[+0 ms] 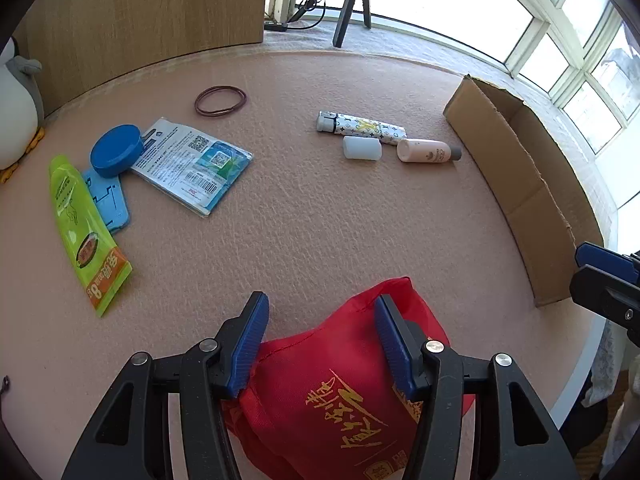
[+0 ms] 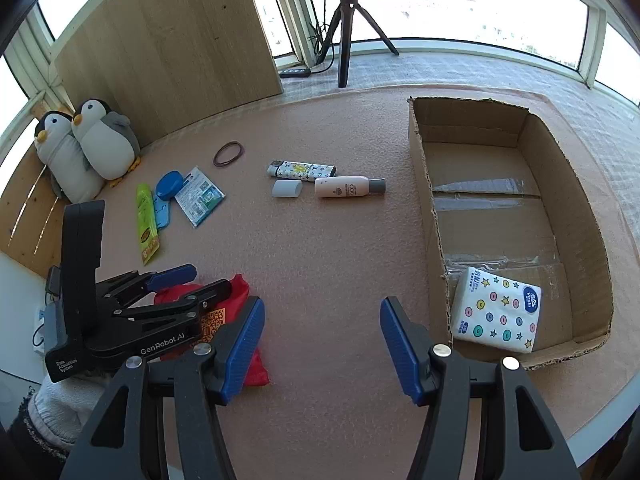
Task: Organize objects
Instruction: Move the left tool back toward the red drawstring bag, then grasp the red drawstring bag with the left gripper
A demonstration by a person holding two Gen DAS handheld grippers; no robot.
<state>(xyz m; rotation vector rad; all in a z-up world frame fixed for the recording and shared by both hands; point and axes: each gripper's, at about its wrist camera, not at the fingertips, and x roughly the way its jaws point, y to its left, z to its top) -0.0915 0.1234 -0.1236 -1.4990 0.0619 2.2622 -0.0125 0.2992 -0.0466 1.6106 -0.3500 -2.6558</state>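
Left wrist view showed the left gripper [image 1: 320, 344] spread wide over a red cloth bag [image 1: 340, 392] on the table's near edge, gripping nothing. Likely step: picking it up; next, closing, then carrying it to the cardboard box [image 2: 568, 184], which held one tissue pack [image 2: 496, 308]. The right gripper [image 2: 322, 340] hung open, empty. Two plush penguins [image 2: 100, 140] stood behind.

Tissue pack [image 2: 497, 309] lies inside cardboard box [image 2: 424, 184]; red bag [image 2: 244, 292] under left hand-held gripper [image 2: 192, 280]
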